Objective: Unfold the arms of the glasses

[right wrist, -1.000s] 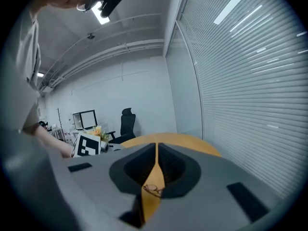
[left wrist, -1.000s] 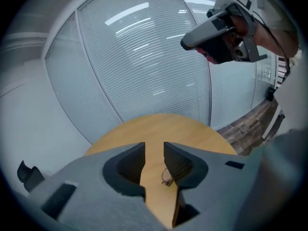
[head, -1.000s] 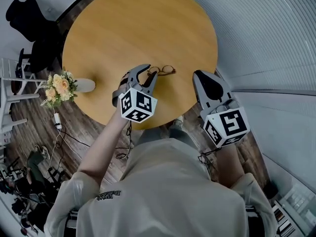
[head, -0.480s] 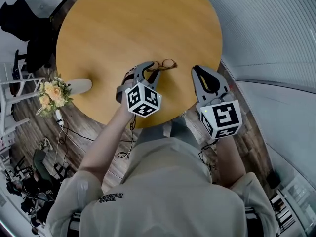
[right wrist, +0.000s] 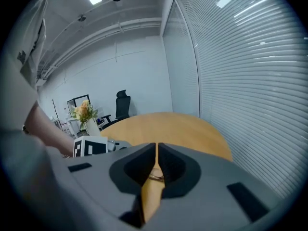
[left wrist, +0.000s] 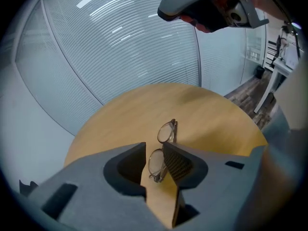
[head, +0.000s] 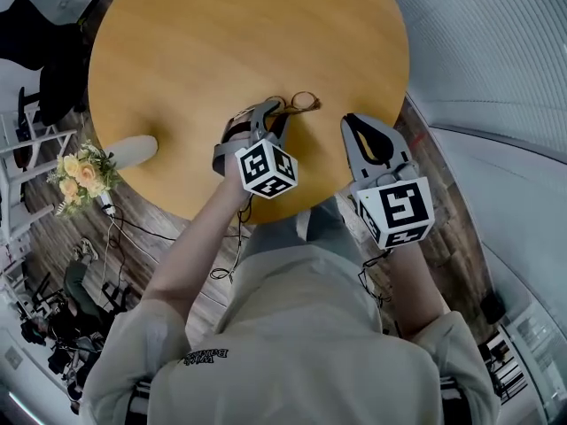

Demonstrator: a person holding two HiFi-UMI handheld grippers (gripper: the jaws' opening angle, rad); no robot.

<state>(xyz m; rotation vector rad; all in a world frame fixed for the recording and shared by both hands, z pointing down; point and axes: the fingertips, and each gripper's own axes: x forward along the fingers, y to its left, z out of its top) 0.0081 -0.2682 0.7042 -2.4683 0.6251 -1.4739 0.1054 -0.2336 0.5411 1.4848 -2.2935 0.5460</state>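
Observation:
A pair of thin brown-rimmed glasses [head: 299,104] lies folded on the round wooden table [head: 221,42], near its front edge. My left gripper [head: 273,112] is open by a narrow gap at the glasses' left end. In the left gripper view the near lens [left wrist: 156,163] sits between the jaws of the left gripper [left wrist: 154,149], close against the right jaw, while the far lens [left wrist: 167,131] lies beyond the tips. My right gripper [head: 349,121] hovers shut to the right of the glasses, apart from them. A bit of the frame [right wrist: 155,176] shows through the slit of the right gripper [right wrist: 157,146].
A white vase [head: 133,149] with a bouquet of flowers [head: 75,173] stands at the table's left edge. A black office chair [head: 35,25] is beyond it. Ribbed glass walls [head: 496,51] close off the right side. Cables lie on the wooden floor [head: 115,237].
My left gripper has moved forward to the glasses, and its jaws now straddle the near lens. The right gripper has stayed about where it was, shut.

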